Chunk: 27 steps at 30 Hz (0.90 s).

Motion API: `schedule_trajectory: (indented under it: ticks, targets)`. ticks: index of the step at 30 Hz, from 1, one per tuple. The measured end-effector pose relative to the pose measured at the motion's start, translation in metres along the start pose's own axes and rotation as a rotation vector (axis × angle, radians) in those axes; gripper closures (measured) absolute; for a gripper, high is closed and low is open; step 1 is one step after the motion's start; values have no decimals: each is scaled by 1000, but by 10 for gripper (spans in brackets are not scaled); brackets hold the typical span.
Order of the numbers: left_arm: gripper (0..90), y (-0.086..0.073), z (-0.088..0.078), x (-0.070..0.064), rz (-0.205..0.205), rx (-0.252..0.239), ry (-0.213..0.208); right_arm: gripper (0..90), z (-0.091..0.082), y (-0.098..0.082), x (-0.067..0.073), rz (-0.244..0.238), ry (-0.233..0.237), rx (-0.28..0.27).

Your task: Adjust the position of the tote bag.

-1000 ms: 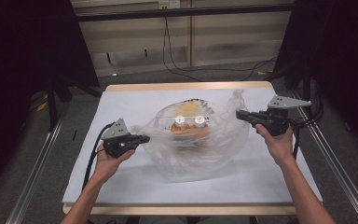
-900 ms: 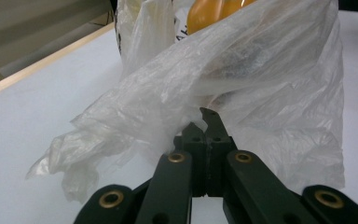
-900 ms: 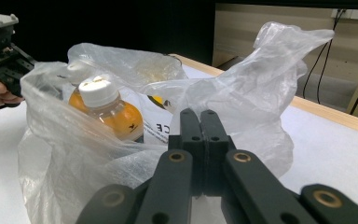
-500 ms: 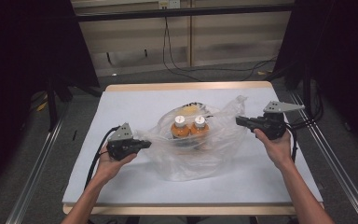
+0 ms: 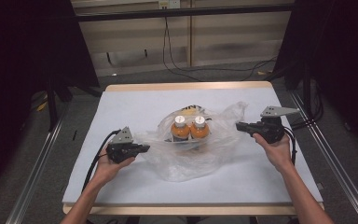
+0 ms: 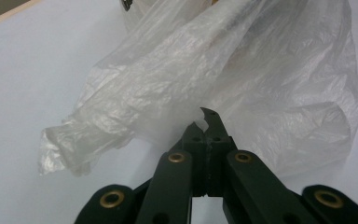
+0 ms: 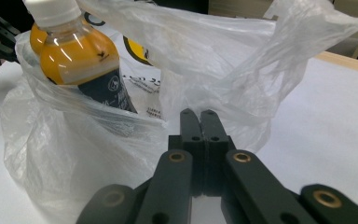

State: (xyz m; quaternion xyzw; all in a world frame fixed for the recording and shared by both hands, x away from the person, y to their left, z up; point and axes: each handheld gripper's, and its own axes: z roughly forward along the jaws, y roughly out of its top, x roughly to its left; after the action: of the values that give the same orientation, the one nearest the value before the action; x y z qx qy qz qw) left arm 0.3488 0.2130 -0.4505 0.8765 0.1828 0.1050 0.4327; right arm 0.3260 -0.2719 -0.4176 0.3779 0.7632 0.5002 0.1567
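The clear plastic bag [image 5: 193, 149] sits mid-table with two orange drink bottles [image 5: 189, 128] standing upright inside. The left gripper [image 5: 142, 149] has its jaws pressed together on the bag's left edge, and the right gripper [image 5: 239, 126] looks likewise pinched on film at the right. I'd pull both sides evenly and slowly, so the thin film doesn't tear or the bottles tip.

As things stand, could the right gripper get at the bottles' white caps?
Probably yes. The two bottles stand upright with caps poking out of the plastic bag's open top, but the right gripper is shut on bag film and must release first.
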Motion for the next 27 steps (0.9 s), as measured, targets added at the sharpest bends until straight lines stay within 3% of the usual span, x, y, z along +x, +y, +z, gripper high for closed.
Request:
schedule_trajectory:
  ticks: [9, 15, 16, 18, 27]
  targets:
    - [900, -7, 7, -1, -7, 26, -34, 900, 7, -12, -4, 7, -4, 56]
    - [900, -13, 14, -4, 8, 72, -70, 900, 14, -22, -5, 10, -2, 105]
    - [900, -13, 14, -5, 12, 94, -65, 900, 15, -23, -5, 9, 0, 111]
    - [900, -15, 15, -5, 4, 81, -73, 900, 15, -25, -5, 7, -3, 122]
    - [900, -18, 20, -8, 24, 131, -87, 900, 23, -36, -7, 18, 4, 188]
